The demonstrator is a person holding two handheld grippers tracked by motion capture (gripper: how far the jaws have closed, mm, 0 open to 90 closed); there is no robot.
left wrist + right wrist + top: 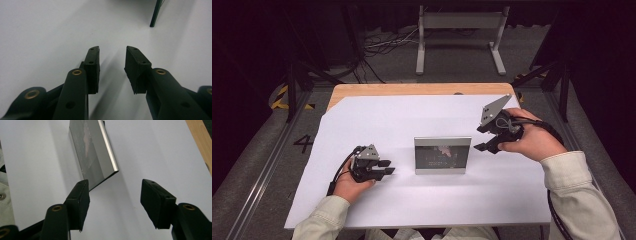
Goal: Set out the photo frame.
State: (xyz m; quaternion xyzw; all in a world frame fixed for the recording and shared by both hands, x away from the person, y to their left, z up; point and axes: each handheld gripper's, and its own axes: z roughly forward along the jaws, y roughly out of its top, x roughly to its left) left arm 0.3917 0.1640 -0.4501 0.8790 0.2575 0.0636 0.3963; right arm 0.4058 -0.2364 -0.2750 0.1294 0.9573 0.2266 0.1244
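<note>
A silver-edged picture frame [442, 155] stands upright in the middle of the white sheet, its dark glass facing the person. My right gripper [478, 140] hovers just off the frame's right end. In the right gripper view the jaws of this gripper [115, 185] stand wide apart. The frame's near corner [95, 150] lies just beyond the tips, with nothing between the pads. My left gripper [389, 167] rests low on the sheet to the left of the frame, pointing toward it with a gap in between. In its own view the left gripper [112, 50] has its jaws apart over bare white sheet.
The white sheet [422, 200] covers most of a wooden table [412, 89], whose far edge shows bare. A thin dark upright edge [155, 12] stands ahead of the left gripper. Beyond the table, a metal stand [459, 22] and cables [382, 45] sit on the floor.
</note>
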